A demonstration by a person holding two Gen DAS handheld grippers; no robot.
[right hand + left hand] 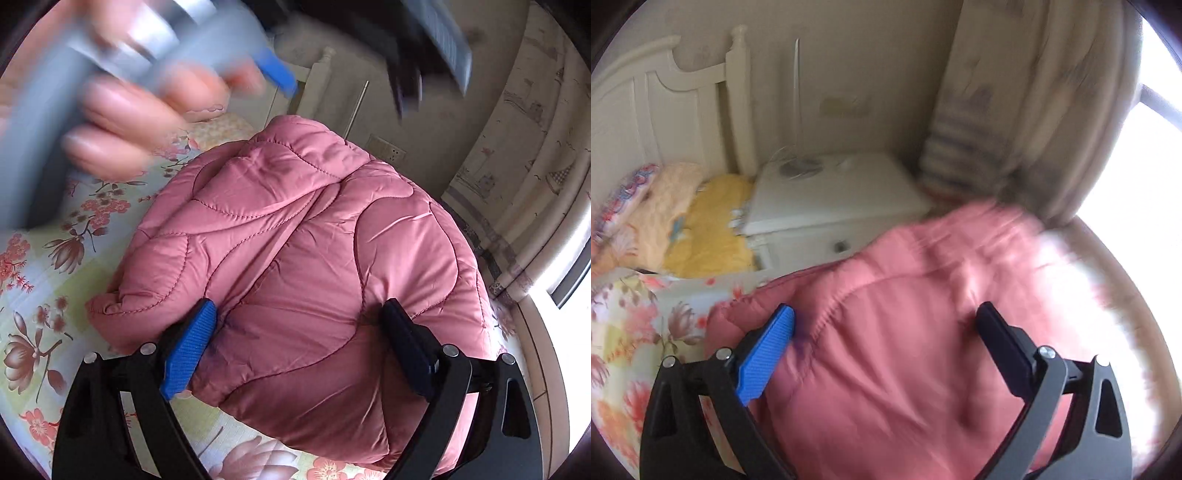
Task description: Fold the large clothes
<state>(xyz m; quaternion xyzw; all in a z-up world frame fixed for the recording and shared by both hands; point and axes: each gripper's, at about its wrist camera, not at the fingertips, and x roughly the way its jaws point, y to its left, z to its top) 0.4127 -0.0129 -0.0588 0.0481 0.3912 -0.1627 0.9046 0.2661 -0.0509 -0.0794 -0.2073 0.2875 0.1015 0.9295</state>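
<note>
Bed (55, 266), covered by a floral sheet in pale blue, green and coral; it fills the lower left of both views. At its head stands a cream headboard (665, 92), with a patterned pillow (620, 199) and a yellow quilt (713, 229) bunched below it.

Curtain (535, 147), printed with small boats and houses, hanging at the right beside a bright window (1145, 155).

Jacket (314, 251), pink and quilted, lying folded into a compact bundle on the sheet near the bed's edge on the curtain side. Curved stitch lines cross its top surface; in the left wrist view it is blurred.

Nightstand (831, 199), white, with one knob on its drawer front, set between the headboard and the curtain, beyond the jacket.

Left gripper (886, 314), jaws spread wide above the jacket, one blue pad and one black; nothing is clamped, and the cloth lies below the fingers rather than pinched. From the right wrist view it appears blurred at the top, gripped by a hand (147, 110).

Right gripper (299, 310), jaws likewise spread wide over the near part of the jacket, holding nothing. Whether its fingertips touch the fabric cannot be told.

Wall socket (388, 149), behind the jacket on the beige wall.
</note>
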